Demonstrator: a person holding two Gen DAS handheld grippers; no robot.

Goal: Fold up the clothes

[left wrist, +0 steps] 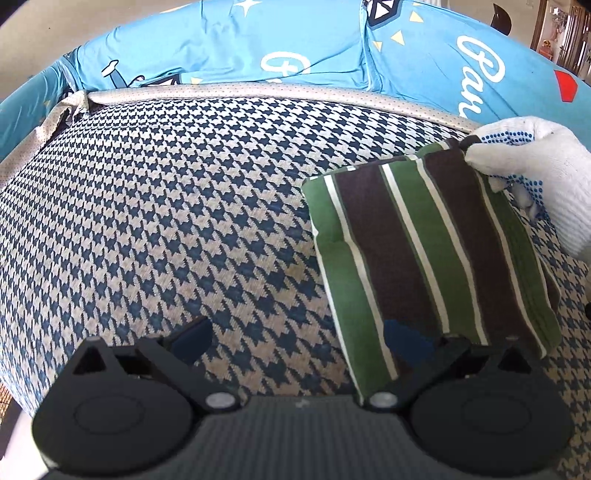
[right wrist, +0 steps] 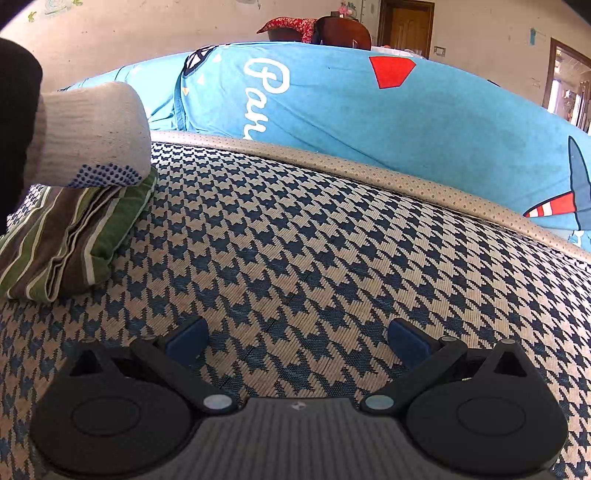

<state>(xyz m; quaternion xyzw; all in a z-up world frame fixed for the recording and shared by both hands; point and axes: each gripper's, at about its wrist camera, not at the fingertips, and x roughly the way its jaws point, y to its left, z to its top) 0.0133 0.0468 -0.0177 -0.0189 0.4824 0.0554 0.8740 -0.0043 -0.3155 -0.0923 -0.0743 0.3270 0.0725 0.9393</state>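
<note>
A folded garment (left wrist: 428, 258) with green, brown and white stripes lies on the houndstooth cushion (left wrist: 166, 221), at the right of the left wrist view. A person's white dotted glove (left wrist: 532, 166) pinches its far corner. My left gripper (left wrist: 299, 338) is open at the garment's near edge, and its right finger pad (left wrist: 404, 341) overlaps the near left corner. In the right wrist view the same garment (right wrist: 70, 236) sits far left with the glove (right wrist: 92, 136) resting on top. My right gripper (right wrist: 297, 339) is open over bare cushion, apart from the garment.
Bright blue printed bedding (left wrist: 295, 48) rises behind the cushion, past a beige dotted trim (right wrist: 369, 177). A black sleeve (right wrist: 14, 129) fills the left edge of the right wrist view. A wooden chair with red cloth (right wrist: 321, 29) and doors stand far back.
</note>
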